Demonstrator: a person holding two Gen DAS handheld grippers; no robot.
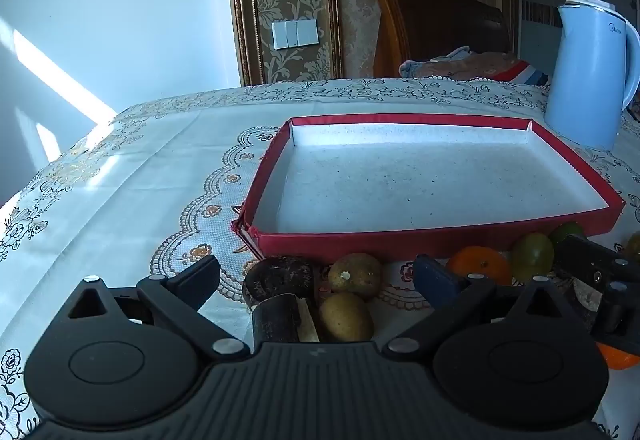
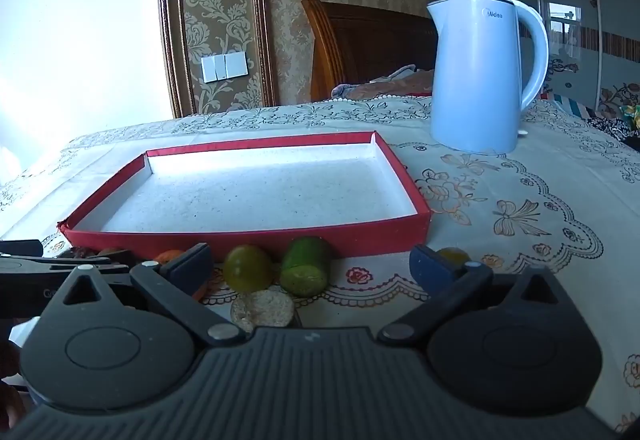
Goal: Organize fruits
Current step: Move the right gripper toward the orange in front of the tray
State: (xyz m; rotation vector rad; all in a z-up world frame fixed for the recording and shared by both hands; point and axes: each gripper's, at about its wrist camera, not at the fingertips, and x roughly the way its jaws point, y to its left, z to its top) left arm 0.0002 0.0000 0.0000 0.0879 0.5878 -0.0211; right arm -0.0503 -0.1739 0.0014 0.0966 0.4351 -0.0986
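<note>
The shallow red cardboard tray with a white inside (image 1: pixel 440 240) is lying empty on the desk covered with a flowered lace cloth (image 1: pixel 140 175), and all the fruits are waiting in a row along its near wall, between the tray and the two tools.

The left gripper (image 1: pixel 316 276) is standing with its jaws fully apart and nothing between the pads. Directly ahead of these jaws, and inside their span, two round yellow-brown fruits (image 1: pixel 354 276) are lying one behind the other, touching or almost touching. Beside them, toward the left finger, a dark brown round piece (image 1: pixel 280 276) and a dark cut piece with a pale inner face (image 1: pixel 286 318) are lying very near the tool. An orange citrus fruit (image 1: pixel 480 266) is sitting just outside the right finger.

The right gripper (image 2: pixel 310 268) is also holding its jaws wide open and empty. Between them a round green-yellow fruit (image 2: pixel 248 266) and a short green cylinder-shaped piece with a flat cut end (image 2: pixel 306 268) are standing side by side; the cylinder's long axis is pointing toward the camera, so I judge that the jaws would close across its round sides. A pale rough round slice (image 2: pixel 264 310) is lying nearer, low between the fingers.

Each hand is having its own fruits in front, so either one could begin. The tray is lying straight beyond them, over its low wall.
</note>
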